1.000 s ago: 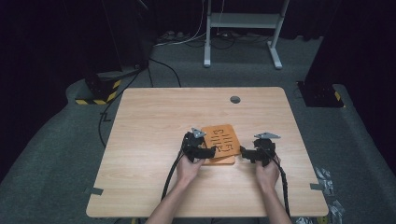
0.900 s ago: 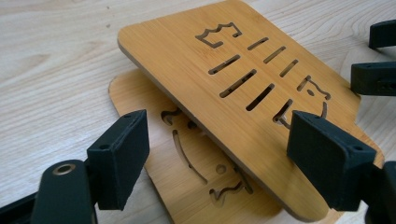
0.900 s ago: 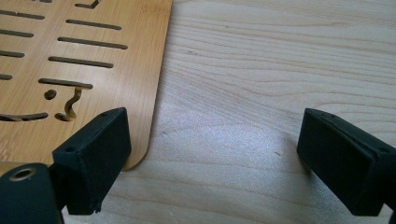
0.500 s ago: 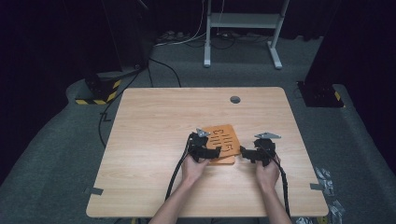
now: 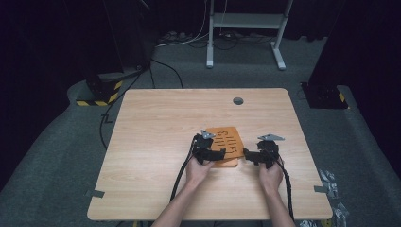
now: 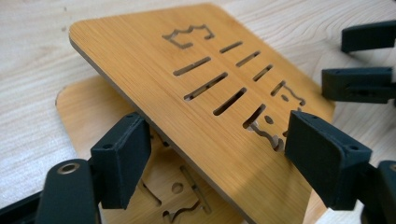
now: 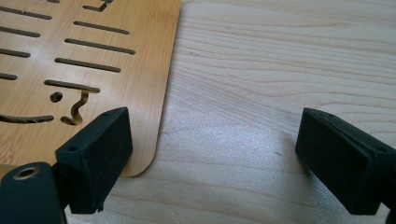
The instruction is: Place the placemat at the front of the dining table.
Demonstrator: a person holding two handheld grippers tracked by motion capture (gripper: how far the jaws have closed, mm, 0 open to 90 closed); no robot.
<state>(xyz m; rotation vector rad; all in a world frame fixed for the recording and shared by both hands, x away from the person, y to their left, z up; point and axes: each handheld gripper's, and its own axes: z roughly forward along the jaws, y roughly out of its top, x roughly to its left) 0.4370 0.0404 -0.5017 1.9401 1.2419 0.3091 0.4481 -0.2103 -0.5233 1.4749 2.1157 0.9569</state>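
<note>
Two slotted bamboo boards lie stacked near the table's front middle (image 5: 228,143). In the left gripper view the upper board (image 6: 201,88) is tilted, its near-left edge raised off the lower board (image 6: 88,109). My left gripper (image 6: 224,144) (image 5: 208,151) is open and straddles the upper board, its left finger (image 6: 123,158) against the raised edge. My right gripper (image 7: 215,144) (image 5: 259,154) is open just right of the boards, one finger (image 7: 95,149) over the board's corner (image 7: 93,56), the other over bare table. The right gripper's fingertips (image 6: 359,84) reach in at the upper board's far side.
The light wooden table (image 5: 156,142) has a small round grey cap (image 5: 238,100) near its far edge. Cables trail from both grippers toward the front edge. A white metal stand (image 5: 246,28) and a yellow-and-black striped base (image 5: 99,92) sit on the floor beyond.
My left gripper has slid right, onto the boards' left edge. The right gripper has stayed almost still beside the boards.
</note>
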